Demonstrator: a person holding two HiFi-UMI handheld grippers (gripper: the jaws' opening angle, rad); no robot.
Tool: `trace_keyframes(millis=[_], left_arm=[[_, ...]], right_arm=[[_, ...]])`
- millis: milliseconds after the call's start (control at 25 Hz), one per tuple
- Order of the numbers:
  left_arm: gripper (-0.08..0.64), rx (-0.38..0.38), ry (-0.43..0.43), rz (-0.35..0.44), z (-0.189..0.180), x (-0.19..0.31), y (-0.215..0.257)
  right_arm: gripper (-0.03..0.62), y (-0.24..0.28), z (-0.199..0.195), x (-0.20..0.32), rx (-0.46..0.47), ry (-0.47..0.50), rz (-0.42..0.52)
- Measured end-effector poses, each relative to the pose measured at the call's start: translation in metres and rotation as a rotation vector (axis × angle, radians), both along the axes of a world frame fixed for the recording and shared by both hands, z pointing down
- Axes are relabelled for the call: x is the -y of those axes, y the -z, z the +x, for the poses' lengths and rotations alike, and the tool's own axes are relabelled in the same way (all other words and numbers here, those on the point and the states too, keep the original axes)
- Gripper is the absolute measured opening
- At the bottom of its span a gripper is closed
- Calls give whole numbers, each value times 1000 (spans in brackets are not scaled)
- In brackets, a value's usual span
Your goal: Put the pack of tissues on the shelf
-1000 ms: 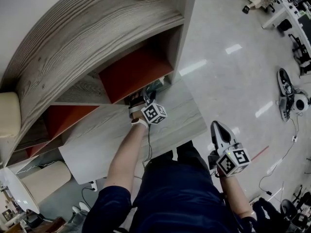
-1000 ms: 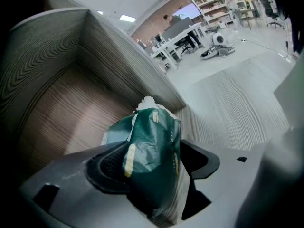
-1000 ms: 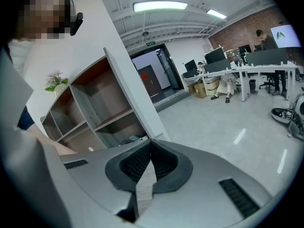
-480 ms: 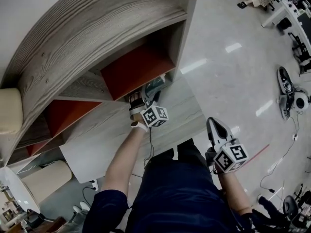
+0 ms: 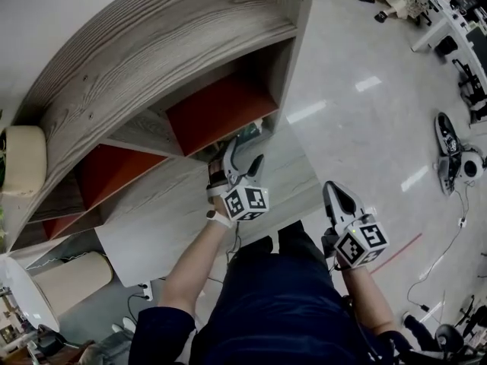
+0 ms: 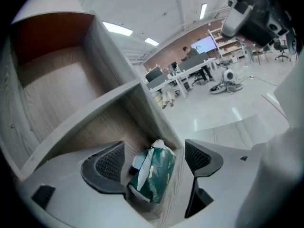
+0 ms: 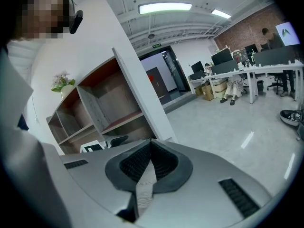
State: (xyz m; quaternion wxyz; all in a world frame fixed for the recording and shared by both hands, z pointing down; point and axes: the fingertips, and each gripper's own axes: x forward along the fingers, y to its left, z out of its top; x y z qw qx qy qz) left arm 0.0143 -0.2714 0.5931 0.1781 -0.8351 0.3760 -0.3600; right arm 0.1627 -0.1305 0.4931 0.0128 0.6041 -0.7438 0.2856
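A: Tissue pack, where is it lying?
B: It is lying in a lower compartment of the shelf.
A: And the grippers?
B: The left gripper is holding its jaws wide apart beside it, not touching. The right gripper is hanging closed, empty.

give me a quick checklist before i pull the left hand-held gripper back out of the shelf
1. pack of tissues inside a shelf compartment: ok
2. left hand-held gripper jaws wide apart, pads off the pack: ok
3. pack steady on its own: cannot tell
4. nothing but the pack between the jaws to snag: ok
5. right hand-held gripper shut, empty, away from the shelf: ok
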Motion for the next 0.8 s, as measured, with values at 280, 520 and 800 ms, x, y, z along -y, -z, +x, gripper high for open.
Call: trace_keyframes(millis=[280,520,800], left_arm=[[360,-160,67,-56,-20,-27,51],[218,-322,58,-32,-23,-43,121],[160,-454,3,1,-15,-66,191]], right_arm=[[12,15,5,3,-3,2,39],[11,44,11,17,-32,12,114],[11,91,2,26,-128,57,232]])
